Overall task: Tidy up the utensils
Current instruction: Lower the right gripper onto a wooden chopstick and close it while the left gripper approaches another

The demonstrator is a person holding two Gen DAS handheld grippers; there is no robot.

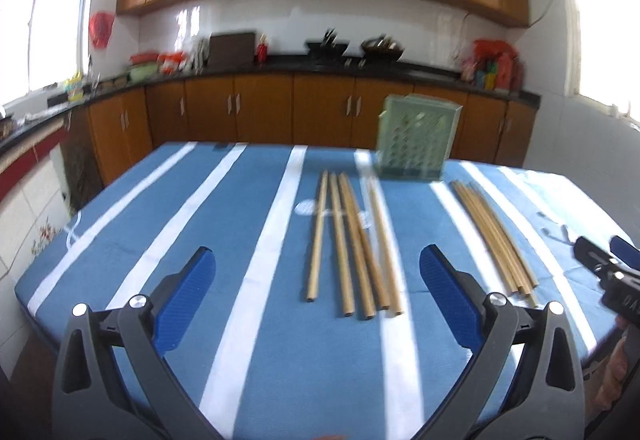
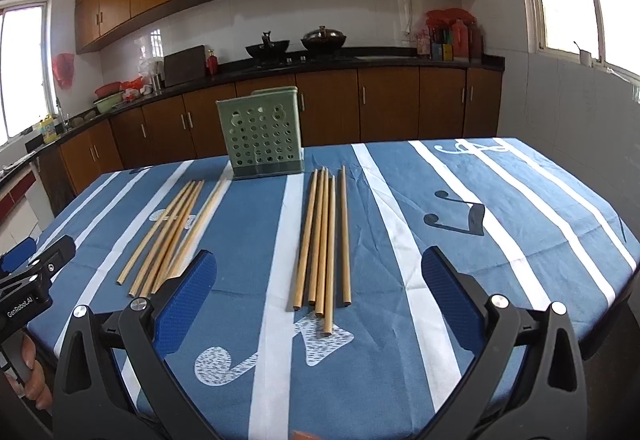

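Well, "GenRobot.AI" readable on side of my left gripper (image 2: 36,272) seen from right camera; on my right gripper (image 1: 600,264) only "GA" legible, rest cut off at edge. Both my tongs spread wide, nothing between pads (image 1: 188,296). Two bundles of chopsticks flat on striped tablecloth (image 2: 500,207): left bundle (image 1: 352,240) ahead of left tongs, right bundle (image 2: 324,236) ahead of right tongs. Green holder (image 2: 264,135) upright beyond them, inside hidden. Left view blurred, counter items hard to make out
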